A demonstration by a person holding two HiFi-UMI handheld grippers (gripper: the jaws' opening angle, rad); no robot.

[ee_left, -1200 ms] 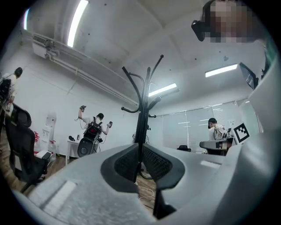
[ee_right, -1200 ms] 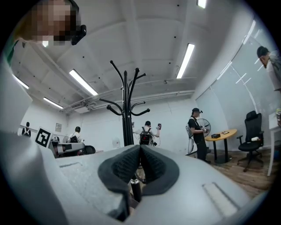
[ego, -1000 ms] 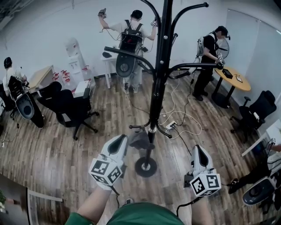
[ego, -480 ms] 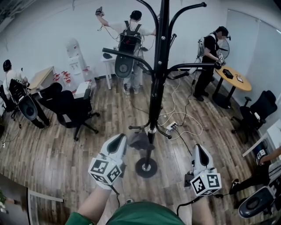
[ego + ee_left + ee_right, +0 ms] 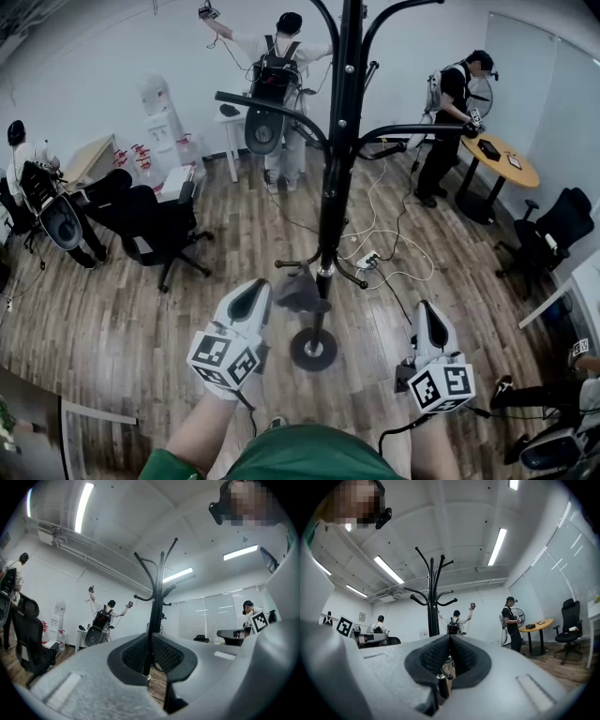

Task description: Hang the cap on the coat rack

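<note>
Head view: limp dark grey cap (image 5: 300, 292)

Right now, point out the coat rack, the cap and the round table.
coat rack (image 5: 332, 206): head view, on its black pole.
cap (image 5: 300, 292): head view, on its grey crown.
round table (image 5: 523, 175): head view, on a bare part of its wooden top.

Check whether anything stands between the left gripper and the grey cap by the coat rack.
Nothing visible does. In the head view the cap sits beside the coat rack pole, just ahead of the shut left gripper, and no object shows between them.
</note>
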